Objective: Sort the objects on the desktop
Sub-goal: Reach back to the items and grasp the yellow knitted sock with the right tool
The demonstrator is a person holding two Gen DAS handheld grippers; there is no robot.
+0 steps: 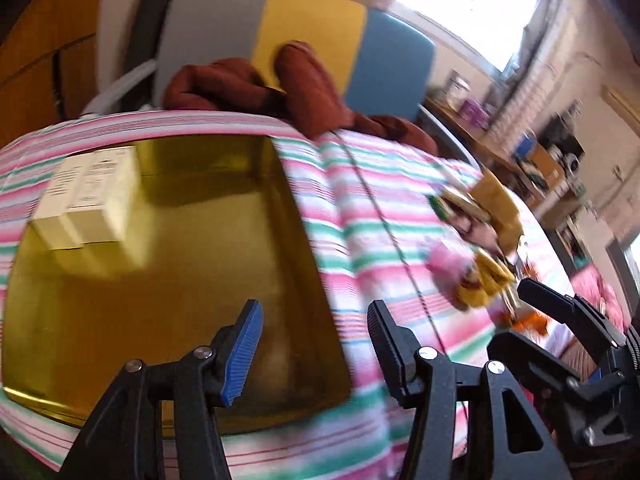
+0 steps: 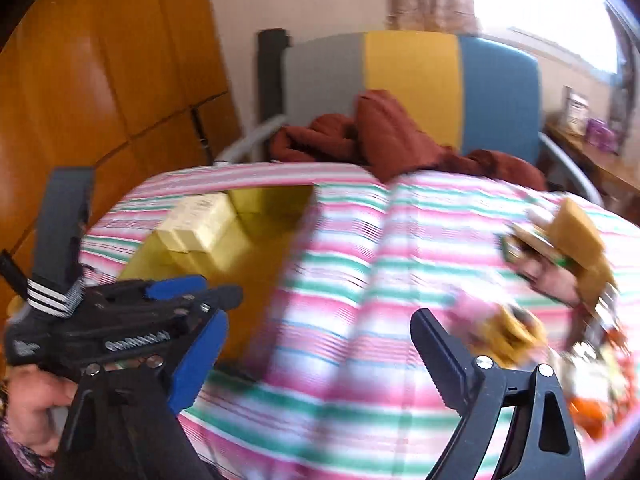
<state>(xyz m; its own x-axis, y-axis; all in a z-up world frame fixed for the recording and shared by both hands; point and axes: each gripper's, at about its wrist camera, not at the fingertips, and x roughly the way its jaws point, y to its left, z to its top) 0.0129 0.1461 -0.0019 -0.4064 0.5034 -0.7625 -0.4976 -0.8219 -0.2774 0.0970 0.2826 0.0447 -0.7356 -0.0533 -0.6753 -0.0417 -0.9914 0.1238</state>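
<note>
My left gripper (image 1: 316, 344) is open over the near right part of a yellow tray (image 1: 168, 280), and nothing sits between its blue pad and black finger. A cream box (image 1: 88, 196) lies in the tray's far left corner. My right gripper (image 2: 316, 360) stands wide open and empty above the striped cloth (image 2: 360, 248). A blurred heap of packets (image 2: 560, 264) lies on the cloth at the right, with brown, yellow, pink and orange items in it. The left gripper (image 2: 208, 292) also shows at the left of the right wrist view, over the tray (image 2: 256, 264), near the box (image 2: 200, 224).
A pink, green and white striped cloth (image 1: 360, 200) covers the table. Behind the table stands a grey, yellow and blue chair (image 1: 312, 28) with a rust-red garment (image 1: 280, 84) on it. A wooden cabinet (image 2: 100, 72) stands at the left. A hand (image 2: 28, 404) holds the left gripper.
</note>
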